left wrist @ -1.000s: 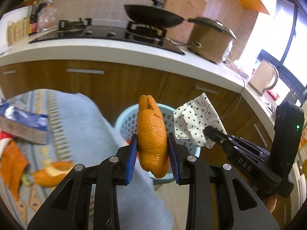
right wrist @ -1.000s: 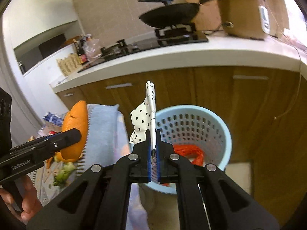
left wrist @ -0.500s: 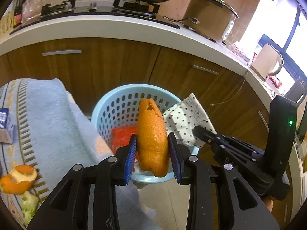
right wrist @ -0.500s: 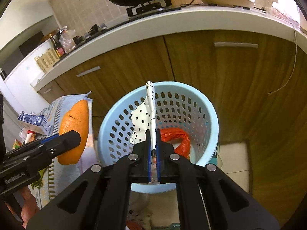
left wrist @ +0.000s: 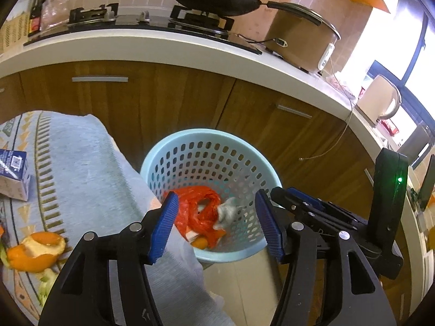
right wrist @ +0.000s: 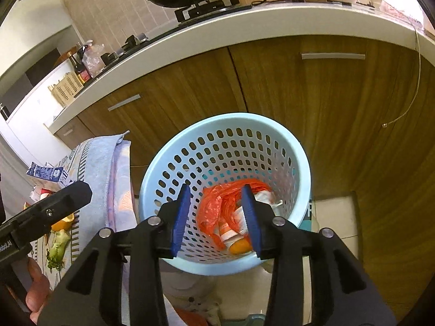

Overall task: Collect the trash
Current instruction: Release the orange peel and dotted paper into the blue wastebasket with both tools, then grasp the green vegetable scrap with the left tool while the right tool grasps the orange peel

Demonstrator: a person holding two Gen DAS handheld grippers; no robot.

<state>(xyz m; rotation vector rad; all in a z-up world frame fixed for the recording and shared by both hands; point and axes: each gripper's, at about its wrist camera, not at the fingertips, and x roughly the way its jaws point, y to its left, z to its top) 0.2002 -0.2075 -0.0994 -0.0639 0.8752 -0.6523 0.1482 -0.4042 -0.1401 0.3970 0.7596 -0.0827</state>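
- Over the pale blue perforated basket (left wrist: 239, 146), which stands on the floor in front of the wooden cabinet doors (right wrist: 339, 103), both grippers point down into its open mouth.
- Left gripper (left wrist: 217, 225): jaws have just been opening, now released, nothing between them. It sits above the basket's near rim, beside the corner of the tabletop under a blue patterned cloth (left wrist: 81, 168).
- Right gripper (right wrist: 214, 214): jaws have just been opening, now parted and empty, above the basket's interior.
- Basket contents: red plastic bag (right wrist: 217, 206), an orange peel piece (right wrist: 239, 247) at the bottom, and pale crumpled paper (left wrist: 228, 212) against the bag. All lie below and between the jaws, not touching them.
- Open room: the basket mouth is unobstructed above; the cloth's edge touches or overlaps its left rim.
- On the cloth, near its front-left edge: another orange peel (left wrist: 35, 250), and a small blue-and-white carton (left wrist: 13, 174) further back.
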